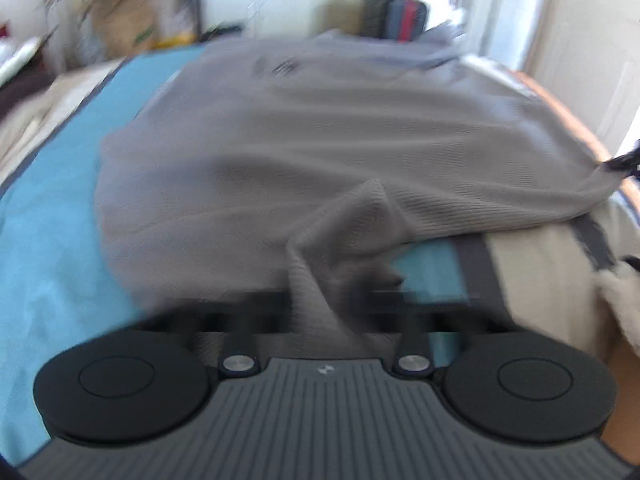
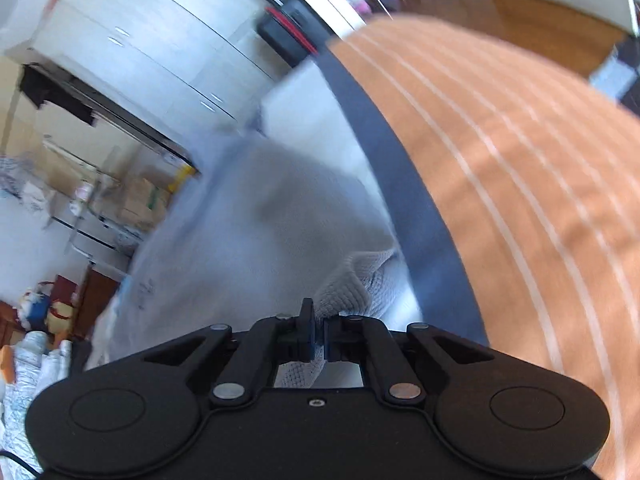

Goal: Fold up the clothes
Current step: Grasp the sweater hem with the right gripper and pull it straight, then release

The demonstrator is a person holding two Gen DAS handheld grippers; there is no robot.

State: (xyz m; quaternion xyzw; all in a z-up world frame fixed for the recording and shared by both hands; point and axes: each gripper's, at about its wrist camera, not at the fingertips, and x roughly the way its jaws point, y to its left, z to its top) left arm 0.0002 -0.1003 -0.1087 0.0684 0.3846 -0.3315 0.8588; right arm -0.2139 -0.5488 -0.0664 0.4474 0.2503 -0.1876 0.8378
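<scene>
One grey knitted garment point(image 1: 320, 128) is seen spread over the blue bed cover point(image 1: 52, 208), its near hem gathered into the closed jaws of the left gripper point(image 1: 332, 312), while a second corner of knit is clamped by the closed right gripper point(image 2: 318, 336) beside the orange striped cover point(image 2: 520, 168). Two grippers and one garment are counted. For a clean fold, both pinched corners should be lifted evenly and the hem kept taut before it is carried to the far edge.
</scene>
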